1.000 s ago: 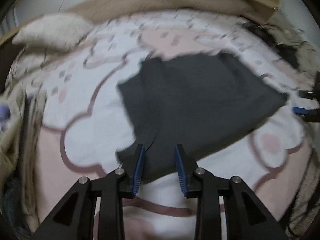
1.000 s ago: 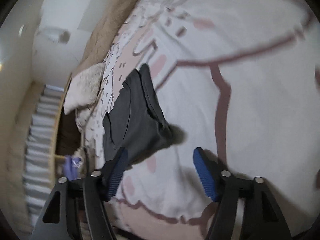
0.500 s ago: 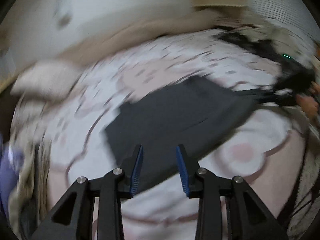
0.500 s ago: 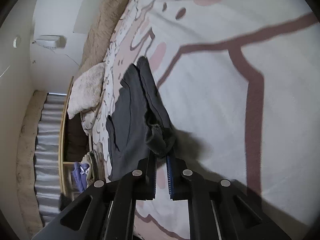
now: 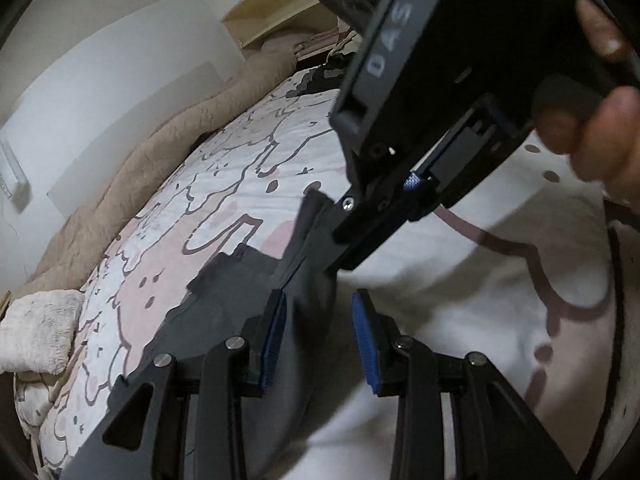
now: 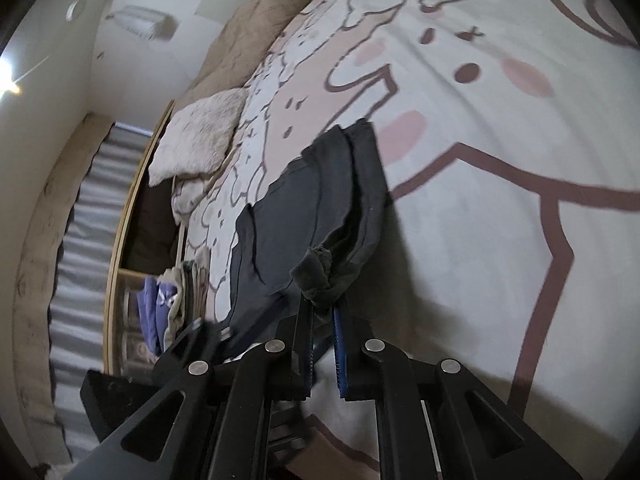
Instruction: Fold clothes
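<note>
**On the bedspread: one corner pinched and raised, the fold barely begun**

Over the near edge of the cartoon-print bedspread [image 6: 500,220], a bunched corner of the dark grey garment [image 6: 304,208] is seen clamped between the pads of the right gripper [image 6: 323,322], its fingers pressed together on the cloth. That corner is held up off the bedspread, and a shadow is cast beneath it. Most of the garment is laid out loosely on the bedspread toward its left edge, with uneven layers and ragged outlines showing; no crisp crease can be made out.

From the left wrist view, the left gripper [image 5: 318,340] is found spread apart, with the garment's raised edge [image 5: 308,280] hanging just between and ahead of its blue pads, nothing pinched. Whether cloth is touching the left pad cannot be told. Much of that view's upper right is filled by the body of the right gripper and the person's right hand [image 5: 600,136].

Progress is judged as early: one grasp secured, a second not yet taken, and the garment not yet squared. Still to be done, it seems, are the second pinch, the carrying over of the lifted edge, and the flattening. A beige blanket [image 5: 160,152] is bunched along the far edge, and a fluffy cream pillow [image 6: 200,136] is lying at the far left corner.
</note>
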Demonstrator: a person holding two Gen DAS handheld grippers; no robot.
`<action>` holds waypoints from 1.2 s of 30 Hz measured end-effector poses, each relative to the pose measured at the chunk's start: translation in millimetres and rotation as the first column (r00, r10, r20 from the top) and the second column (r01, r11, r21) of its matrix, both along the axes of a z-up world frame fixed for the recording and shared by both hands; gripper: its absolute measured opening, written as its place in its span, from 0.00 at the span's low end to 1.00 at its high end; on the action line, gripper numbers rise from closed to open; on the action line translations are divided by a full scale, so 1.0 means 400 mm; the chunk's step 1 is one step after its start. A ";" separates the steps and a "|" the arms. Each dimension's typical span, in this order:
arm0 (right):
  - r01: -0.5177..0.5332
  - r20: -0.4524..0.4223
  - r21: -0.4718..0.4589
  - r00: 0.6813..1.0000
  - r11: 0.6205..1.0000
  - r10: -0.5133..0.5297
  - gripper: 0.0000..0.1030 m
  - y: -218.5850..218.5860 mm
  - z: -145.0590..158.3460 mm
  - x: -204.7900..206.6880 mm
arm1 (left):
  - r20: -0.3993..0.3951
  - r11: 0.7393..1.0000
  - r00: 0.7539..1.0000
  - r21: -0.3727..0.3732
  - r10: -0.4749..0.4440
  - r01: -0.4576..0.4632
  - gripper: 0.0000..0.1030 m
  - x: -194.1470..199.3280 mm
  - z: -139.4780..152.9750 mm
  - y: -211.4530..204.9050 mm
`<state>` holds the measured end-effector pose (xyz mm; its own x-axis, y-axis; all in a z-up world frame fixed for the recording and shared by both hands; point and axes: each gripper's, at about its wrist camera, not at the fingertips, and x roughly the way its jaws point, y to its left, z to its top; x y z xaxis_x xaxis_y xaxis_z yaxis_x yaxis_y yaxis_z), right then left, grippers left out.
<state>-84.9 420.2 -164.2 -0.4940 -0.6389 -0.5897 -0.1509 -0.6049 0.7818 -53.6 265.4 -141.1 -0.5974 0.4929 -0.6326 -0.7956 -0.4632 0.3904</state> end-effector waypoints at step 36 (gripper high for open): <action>-0.147 0.142 -0.085 0.977 0.986 0.158 0.08 -0.011 -0.111 -0.481 | 0.480 0.844 0.861 0.382 0.167 -0.377 0.06 -0.125 0.085 -0.203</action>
<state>-277.1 416.0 -208.5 -0.2985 -0.7442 -0.5976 -0.1787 -0.5714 0.8009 -103.6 184.0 -107.1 -0.4846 0.6386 -0.5978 -0.6438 -0.7230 -0.2505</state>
